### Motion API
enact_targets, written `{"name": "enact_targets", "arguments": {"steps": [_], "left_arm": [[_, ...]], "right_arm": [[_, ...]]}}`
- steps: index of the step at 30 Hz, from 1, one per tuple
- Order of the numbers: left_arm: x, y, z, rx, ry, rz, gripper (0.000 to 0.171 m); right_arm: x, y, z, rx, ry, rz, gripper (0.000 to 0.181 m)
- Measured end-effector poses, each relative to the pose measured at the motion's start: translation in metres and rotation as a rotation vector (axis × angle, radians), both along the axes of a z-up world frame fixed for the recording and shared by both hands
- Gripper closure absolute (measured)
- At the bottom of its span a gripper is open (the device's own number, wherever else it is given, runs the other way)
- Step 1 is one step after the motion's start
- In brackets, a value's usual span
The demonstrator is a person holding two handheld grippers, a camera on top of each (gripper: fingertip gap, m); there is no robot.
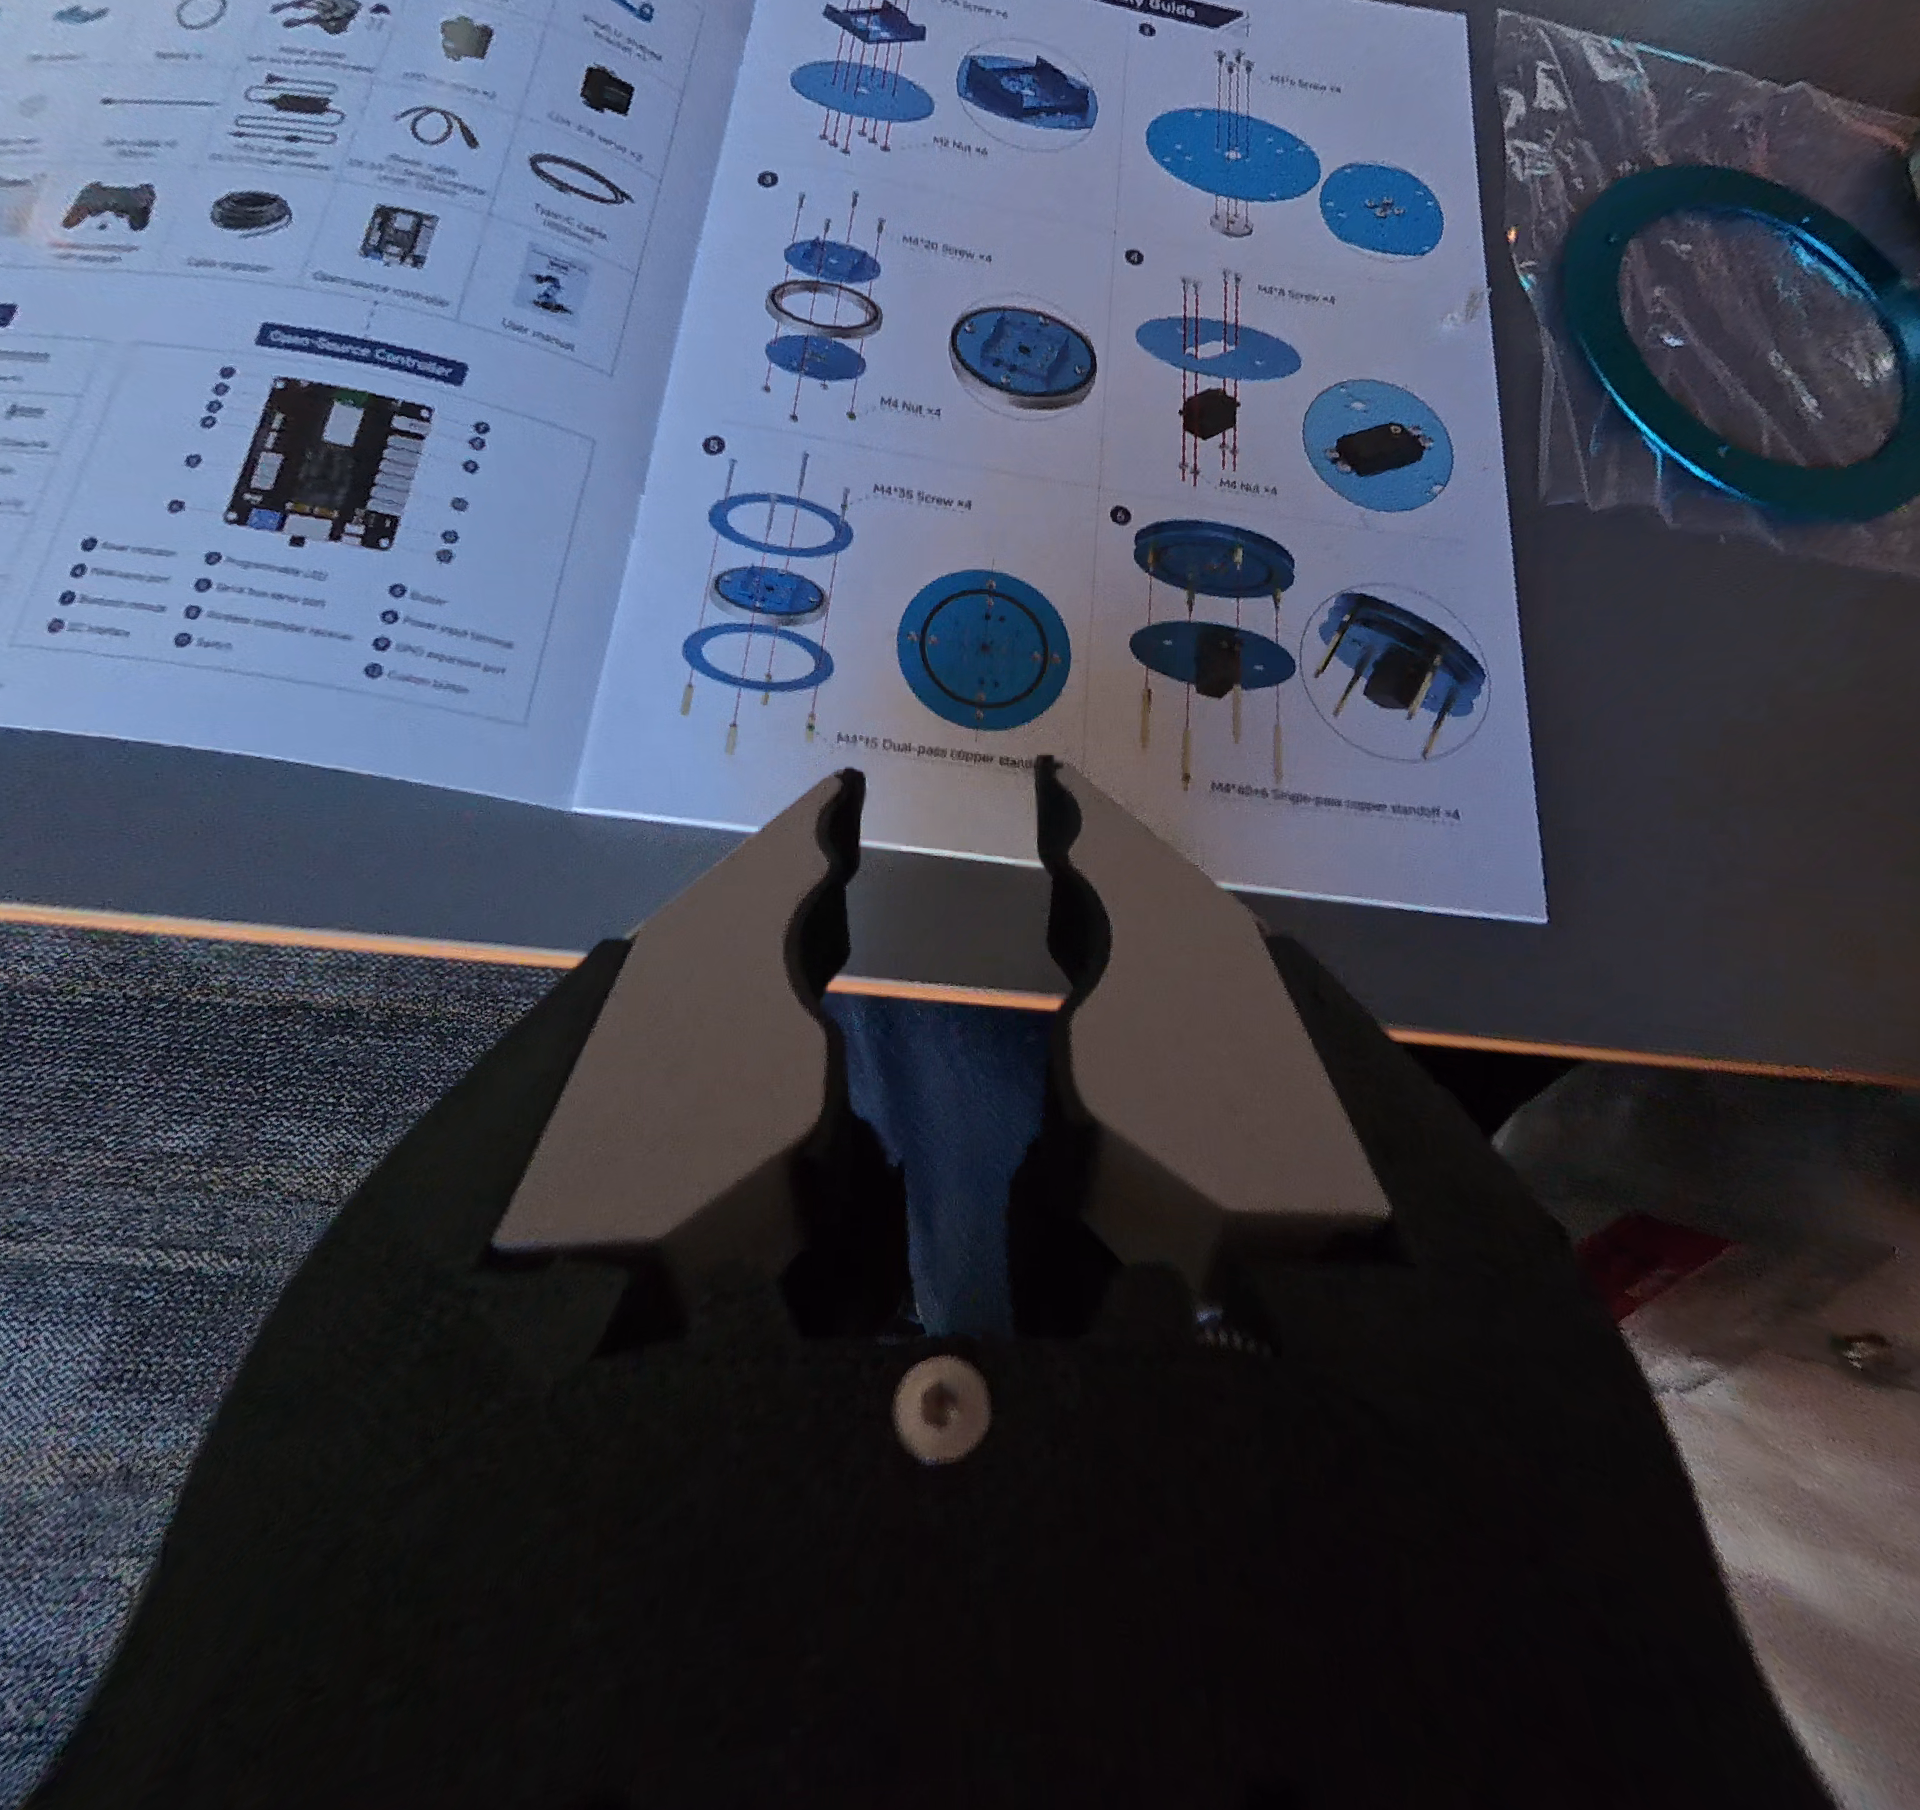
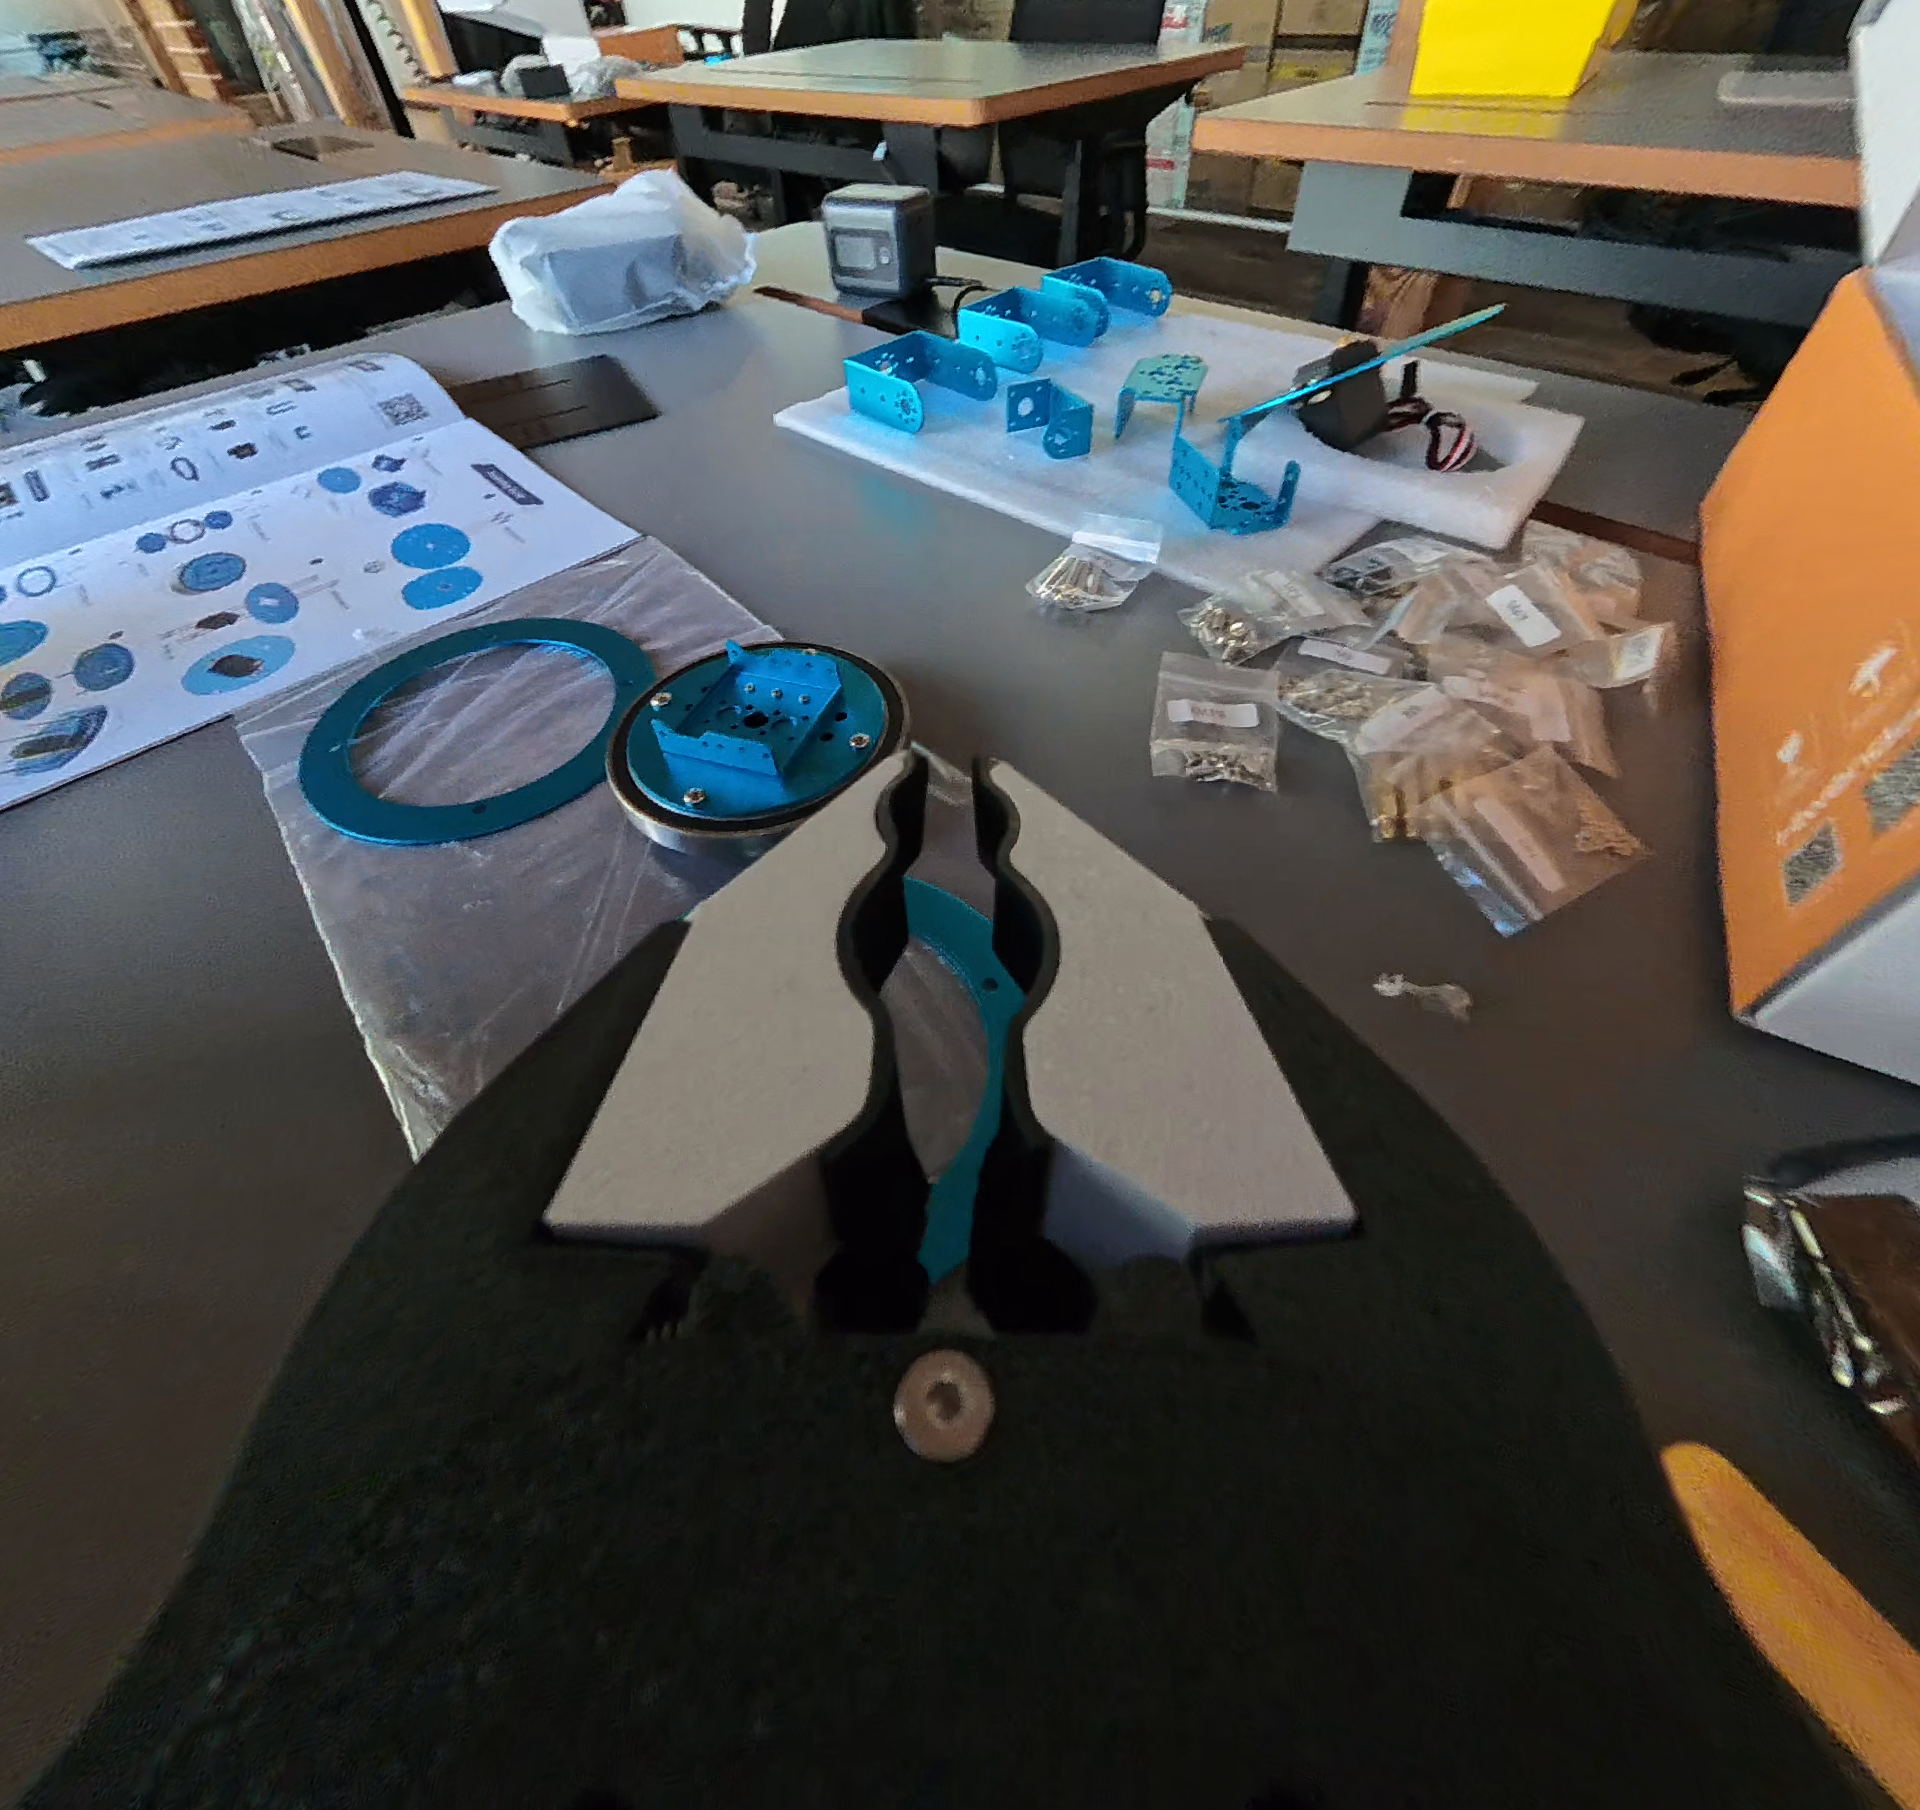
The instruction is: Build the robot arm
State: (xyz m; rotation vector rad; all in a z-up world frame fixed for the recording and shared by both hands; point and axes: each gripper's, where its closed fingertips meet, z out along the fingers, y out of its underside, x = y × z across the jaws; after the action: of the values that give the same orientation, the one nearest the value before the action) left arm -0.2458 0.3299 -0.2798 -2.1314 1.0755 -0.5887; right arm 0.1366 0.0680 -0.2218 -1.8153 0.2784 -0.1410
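Observation:
My left gripper is open and empty. Its tips hover over the near edge of an open assembly manual by the table's front edge. A blue metal ring lies on a clear plastic bag to its right. My right gripper has its jaws nearly closed, with a second blue ring between the fingers. Just beyond its tips sits a round bearing disc with a blue square bracket. The first ring lies left of the disc on the plastic, next to the manual.
A white foam sheet holds several blue brackets and a black servo with a blue plate. Several small bags of screws lie to the right. An orange box stands at the far right. The table edge is near. The left gripper's tips are roughly 45 cm from the right gripper's.

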Motion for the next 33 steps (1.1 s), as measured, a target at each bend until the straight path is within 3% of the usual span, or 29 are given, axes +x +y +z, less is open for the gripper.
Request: {"name": "enact_targets", "arguments": {"steps": [6, 18, 33], "left_arm": [[-0.029, -0.020, -0.004, -0.017, 0.045, -0.029, 0.137], [-0.049, -0.001, -0.004, 0.038, 0.113, -0.075, 0.137], [-0.002, 0.006, 0.010, 0.027, 0.063, -0.140, 0.138]], "right_arm": [[0.008, -0.002, -0.002, -0.011, -0.011, -0.036, 0.176], [0.010, -0.005, -0.010, -0.069, -0.046, -0.087, 0.175], [0.013, -0.003, -0.012, -0.070, -0.045, -0.090, 0.168]]}}
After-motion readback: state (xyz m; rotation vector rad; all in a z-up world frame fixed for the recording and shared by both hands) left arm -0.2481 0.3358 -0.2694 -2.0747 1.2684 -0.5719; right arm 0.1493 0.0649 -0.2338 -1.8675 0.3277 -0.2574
